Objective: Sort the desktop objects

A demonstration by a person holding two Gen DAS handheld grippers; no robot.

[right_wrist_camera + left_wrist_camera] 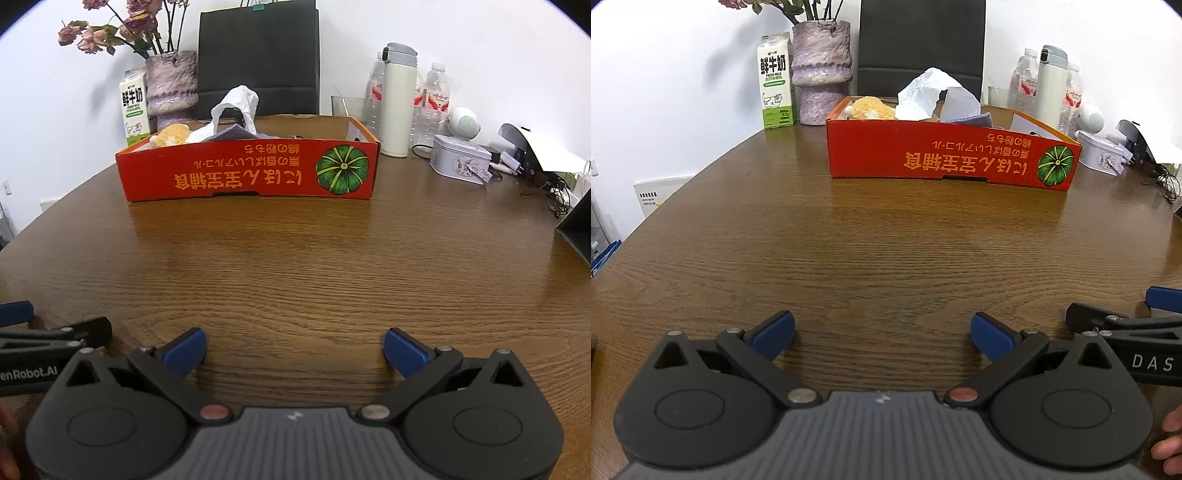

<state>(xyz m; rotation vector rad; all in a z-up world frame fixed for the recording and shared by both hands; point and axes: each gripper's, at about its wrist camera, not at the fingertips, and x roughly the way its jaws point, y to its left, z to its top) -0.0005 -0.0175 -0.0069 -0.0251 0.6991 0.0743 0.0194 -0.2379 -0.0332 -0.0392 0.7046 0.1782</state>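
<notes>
A red cardboard box with a pumpkin print stands on the far middle of the brown table; it also shows in the right wrist view. Inside it lie a yellow fluffy item, a white plastic bag and a purple cloth. My left gripper is open and empty, low over the table's near side. My right gripper is open and empty beside it, also low over the table. Each gripper shows at the edge of the other's view.
A milk carton and a purple vase with dried flowers stand at the back left. A white flask, water bottles, a tin and cables crowd the back right. A black bag stands behind the box.
</notes>
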